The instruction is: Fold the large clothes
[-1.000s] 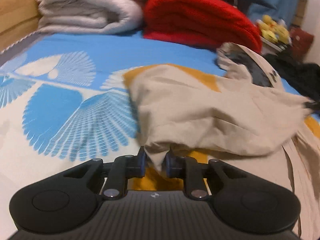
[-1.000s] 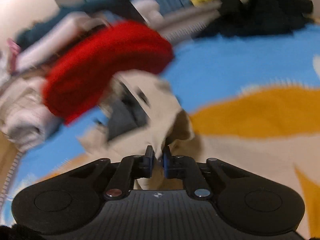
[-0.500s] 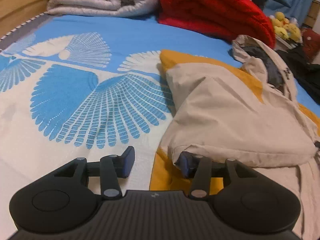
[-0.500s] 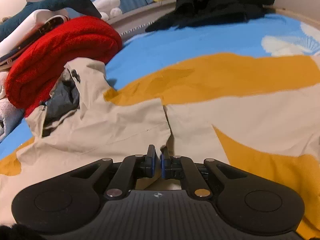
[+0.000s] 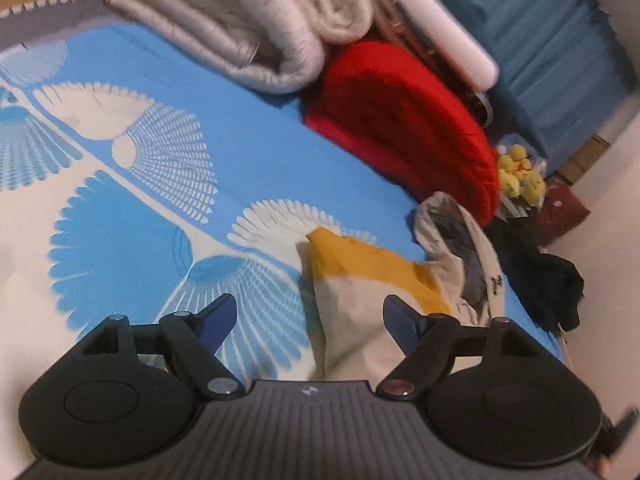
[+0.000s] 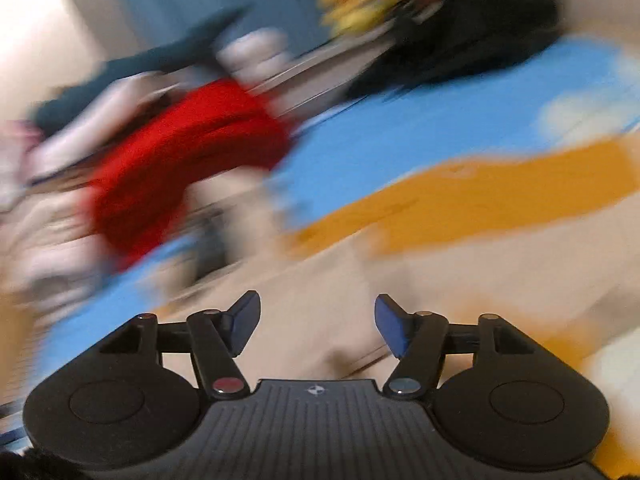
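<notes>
My left claw (image 5: 309, 316) and right claw (image 6: 316, 320) both gape, holding nothing. The beige jacket (image 5: 360, 320) lies on the bedspread (image 5: 248, 148) below, my palm hiding its near edge; the right view is motion-smeared.

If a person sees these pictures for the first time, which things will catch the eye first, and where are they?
The red blanket stands out most, folded at the far edge of the bed beside a pale grey blanket. Next comes the beige and mustard jacket, lying on the blue fan-patterned bedsheet just beyond the open left gripper. In the blurred right wrist view, the right gripper is also open above the same cloth.
</notes>
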Action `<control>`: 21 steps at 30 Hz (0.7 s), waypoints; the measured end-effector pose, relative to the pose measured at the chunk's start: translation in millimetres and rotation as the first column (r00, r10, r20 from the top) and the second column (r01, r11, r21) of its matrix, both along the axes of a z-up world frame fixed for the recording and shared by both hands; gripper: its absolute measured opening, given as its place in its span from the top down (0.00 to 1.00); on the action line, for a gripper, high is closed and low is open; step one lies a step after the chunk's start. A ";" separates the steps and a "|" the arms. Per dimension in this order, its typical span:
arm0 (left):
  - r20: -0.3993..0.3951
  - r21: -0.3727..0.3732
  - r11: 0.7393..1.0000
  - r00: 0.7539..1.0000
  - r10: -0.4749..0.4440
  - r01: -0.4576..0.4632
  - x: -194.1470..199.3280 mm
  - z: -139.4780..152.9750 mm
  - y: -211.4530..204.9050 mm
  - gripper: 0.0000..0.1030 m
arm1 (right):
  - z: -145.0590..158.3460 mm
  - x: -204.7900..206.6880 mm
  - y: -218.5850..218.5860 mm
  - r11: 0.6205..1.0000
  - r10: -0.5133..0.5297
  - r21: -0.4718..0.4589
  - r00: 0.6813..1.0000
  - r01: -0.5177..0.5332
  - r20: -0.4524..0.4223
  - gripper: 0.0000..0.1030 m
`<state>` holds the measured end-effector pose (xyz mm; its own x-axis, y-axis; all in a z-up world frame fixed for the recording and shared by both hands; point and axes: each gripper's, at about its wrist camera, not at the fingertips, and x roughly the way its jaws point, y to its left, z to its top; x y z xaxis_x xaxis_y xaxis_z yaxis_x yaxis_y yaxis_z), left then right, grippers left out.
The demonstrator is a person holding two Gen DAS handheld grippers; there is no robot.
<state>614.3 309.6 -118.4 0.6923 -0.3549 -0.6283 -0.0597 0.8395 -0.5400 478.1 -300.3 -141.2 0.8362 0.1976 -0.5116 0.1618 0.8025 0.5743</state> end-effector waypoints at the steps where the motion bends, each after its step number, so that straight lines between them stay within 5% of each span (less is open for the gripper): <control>1: -0.032 0.003 1.000 0.999 -0.009 0.009 16.8 -3.6 -4.4 0.19 | -0.8 -0.1 20.7 0.990 0.106 0.087 0.994 -0.106 0.006 0.36; 5: -0.082 0.038 0.995 0.992 -0.093 0.096 59.9 -10.5 -34.9 0.19 | -18.1 18.3 132.4 0.858 0.457 0.263 0.889 -0.442 0.002 0.37; 9: -0.098 0.146 0.976 0.984 -0.150 0.163 81.1 -19.0 -66.0 0.23 | -48.4 50.5 222.4 0.763 0.581 0.384 0.812 -0.520 -0.054 0.38; 13: -0.117 0.125 0.979 0.982 -0.149 0.163 95.1 -32.7 -69.6 0.49 | -70.7 73.6 256.0 0.781 0.534 0.439 0.840 -0.445 -0.099 0.40; 14: -0.112 0.117 0.979 0.982 -0.153 0.166 97.2 -35.3 -70.1 0.61 | -74.8 75.9 257.0 0.786 0.511 0.458 0.853 -0.416 -0.102 0.47; 15: -0.107 0.122 0.978 0.982 -0.158 0.170 99.1 -38.1 -72.1 0.89 | -79.0 77.1 257.0 0.780 0.494 0.483 0.865 -0.397 -0.086 0.54; 16: -0.097 0.149 0.973 0.982 -0.163 0.176 100.0 -39.1 -76.6 0.96 | -83.2 77.9 256.2 0.773 0.480 0.502 0.875 -0.388 -0.063 0.81; 17: -0.087 0.206 0.963 0.984 -0.157 0.172 100.8 -39.0 -83.6 0.98 | -86.7 78.3 255.2 0.775 0.473 0.501 0.879 -0.385 -0.057 0.97; 21: -0.051 0.288 0.948 0.991 -0.126 0.135 106.5 -33.5 -96.8 1.00 | -87.6 61.1 266.5 0.791 0.527 0.392 0.849 -0.470 -0.045 1.00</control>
<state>720.8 212.8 -151.8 0.6301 -0.2399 -0.7385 0.0474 0.9612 -0.2719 539.2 -33.8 -228.8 0.4930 0.7562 -0.4303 -0.1006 0.5408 0.8351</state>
